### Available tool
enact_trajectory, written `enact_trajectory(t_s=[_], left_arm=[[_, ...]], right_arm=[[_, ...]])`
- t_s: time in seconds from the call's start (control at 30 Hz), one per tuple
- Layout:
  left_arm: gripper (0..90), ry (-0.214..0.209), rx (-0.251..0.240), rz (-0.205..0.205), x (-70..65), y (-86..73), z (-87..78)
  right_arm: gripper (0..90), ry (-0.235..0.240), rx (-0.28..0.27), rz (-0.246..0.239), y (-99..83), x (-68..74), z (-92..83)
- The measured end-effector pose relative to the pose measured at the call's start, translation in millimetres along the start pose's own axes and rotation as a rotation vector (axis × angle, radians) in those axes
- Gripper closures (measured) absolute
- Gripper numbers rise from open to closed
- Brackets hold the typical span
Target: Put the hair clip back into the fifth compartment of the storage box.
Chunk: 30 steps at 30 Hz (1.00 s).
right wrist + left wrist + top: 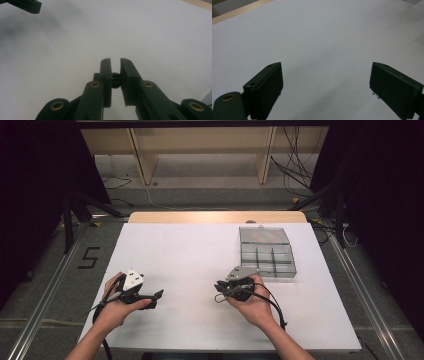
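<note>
Near the front edge of the white table (pixel 200 255), the person's two hands each held a gripper low over the surface, the left gripper (pixel 156 296) toward the left side and the right gripper (pixel 218 286) closer to the middle. Seen from its own camera, the left gripper (pixel 325 82) had its jaws spread wide with bare tabletop between them and nothing held. The right gripper (pixel 115 67) had its jaws drawn nearly together on a small dark object (pixel 115 78), which looked like a little black bead or screw, though it was too small and shadowed to name with confidence. Just beyond the right hand (pixel 252 305) sat a clear compartment box (pixel 267 252), its lid apparently raised at the far side and its divided cells facing up. The chief risk lay in the pinch itself: the object sat deep between the jaws, not at their tips, and a rounded piece held that way could squirt out if the squeeze eased or the gripper tilted. Dropped on the smooth sheet, it would likely roll toward the edge. Released over the box, it could fall into the wrong cell or bounce off a divider
</note>
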<state>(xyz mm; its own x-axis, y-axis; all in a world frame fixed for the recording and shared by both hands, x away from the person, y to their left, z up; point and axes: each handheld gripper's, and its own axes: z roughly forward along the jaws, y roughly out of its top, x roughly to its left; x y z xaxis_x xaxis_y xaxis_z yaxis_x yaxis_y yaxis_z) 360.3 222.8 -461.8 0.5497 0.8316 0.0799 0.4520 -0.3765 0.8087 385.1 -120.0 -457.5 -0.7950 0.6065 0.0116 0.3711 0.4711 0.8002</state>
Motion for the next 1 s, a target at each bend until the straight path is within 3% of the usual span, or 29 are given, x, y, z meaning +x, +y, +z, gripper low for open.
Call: enact_trajectory(t_s=[1.0], left_arm=[[11.1, -0.001, 0.000, -0.001, -0.4, 0.2, -0.1]], right_arm=[[81.1, -0.053, -0.009, 0.026, -8.4, -18.7, -22.0]])
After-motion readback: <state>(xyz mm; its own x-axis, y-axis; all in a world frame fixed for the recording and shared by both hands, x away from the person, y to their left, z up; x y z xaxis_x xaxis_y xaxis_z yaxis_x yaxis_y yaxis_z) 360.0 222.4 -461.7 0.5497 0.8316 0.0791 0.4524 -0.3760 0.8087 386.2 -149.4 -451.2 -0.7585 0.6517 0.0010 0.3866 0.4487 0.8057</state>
